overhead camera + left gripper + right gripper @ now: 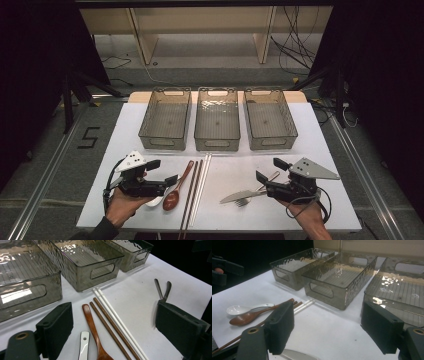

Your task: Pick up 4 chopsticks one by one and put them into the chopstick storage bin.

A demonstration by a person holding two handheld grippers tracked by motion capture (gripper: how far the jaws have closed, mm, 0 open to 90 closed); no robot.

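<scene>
Cutlery is laid out on the white table [310,150], in front of three smoky see-through bins [217,120] lined up side by side, and nothing can be made out inside them.

The left gripper [162,172] is held low over the table's near left part, jaws spread wide with nothing between the pads. Right under and beside it a white spoon [156,201] is mostly covered by the gripper in the high view; in the left gripper view just its handle end [84,345] is seen, cut off by the bottom edge. The wooden spoon [173,195] is lying just beside it, its bowl also cut off in the left gripper view. Next to that, the brown chopsticks [192,192] and the white chopsticks [201,185] are lined up close together, and their near ends run past the table edge in the high view.

The right gripper [267,172] is held over the near right part, jaws also wide apart, gripping nothing. The knife [239,196] and fork [245,201] lie just below it, and their handles are partly hidden behind the gripper. In the right gripper view only a sliver of the knife blade [294,355] is caught at the bottom. How the knife and fork overlap is hard to make out from above.
</scene>
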